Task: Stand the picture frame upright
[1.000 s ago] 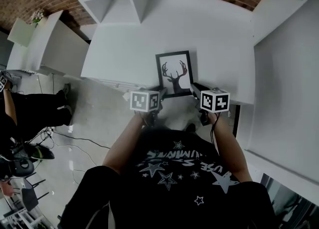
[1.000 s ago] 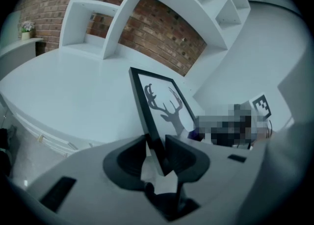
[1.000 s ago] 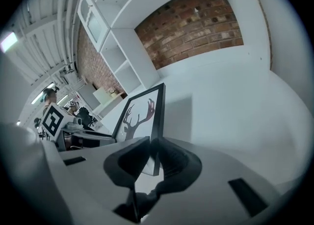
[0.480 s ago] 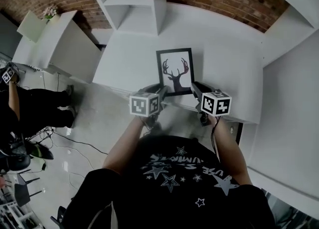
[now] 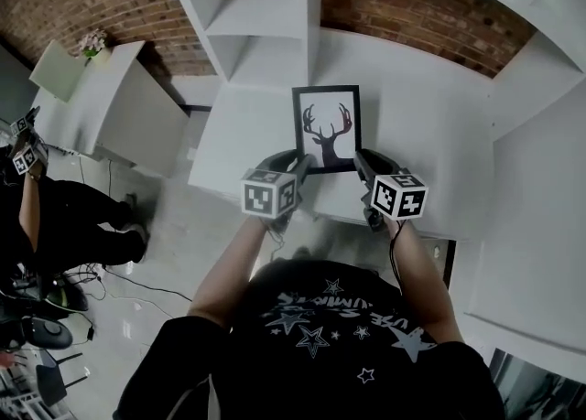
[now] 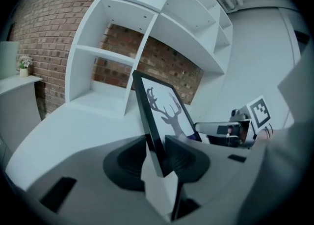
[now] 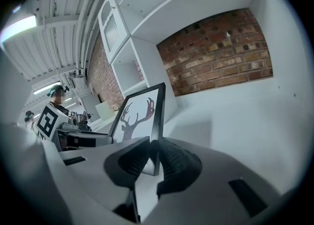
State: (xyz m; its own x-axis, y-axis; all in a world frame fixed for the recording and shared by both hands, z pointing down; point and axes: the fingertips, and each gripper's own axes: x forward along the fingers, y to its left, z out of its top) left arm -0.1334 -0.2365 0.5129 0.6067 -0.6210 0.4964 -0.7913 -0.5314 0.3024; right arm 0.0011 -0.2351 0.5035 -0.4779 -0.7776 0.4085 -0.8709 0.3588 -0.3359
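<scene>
Frame (image 5: 327,127), deer print facing the holder, gripped at both lower corners over the white table (image 5: 430,162). Left gripper (image 5: 300,167): jaws closed on the frame's lower left edge, the black moulding pinched between the pads. Right gripper (image 5: 360,164): jaws closed on the lower right edge, likewise pinched.

Over the last second neither grip has altered; the change is in position. The frame, a second ago near the table's front edge, now sits further in, toward the shelf unit (image 5: 265,16). Its outline also reads squarer from above. The grippers have kept level with each other.

Judged from this, the raising is essentially done. The frame stands nearly upright, its top leaning slightly away from the holder. What remains is to settle it on its base and let go. Whether the bottom edge already touches the table cannot be told, nor whether a rear prop is out. Release without a prop would probably let the frame fall back.

Surface: plain white and matt, bounded at the back by a brick wall (image 5: 421,6) and at the right by a white panel (image 5: 540,180).

Room: a white cabinet (image 5: 110,98) bearing a small plant (image 5: 92,42) stands left of the table. A second person (image 5: 55,217) with a marker cube stands on the pale floor (image 5: 174,253) at far left, with cables (image 5: 137,281) nearby.
</scene>
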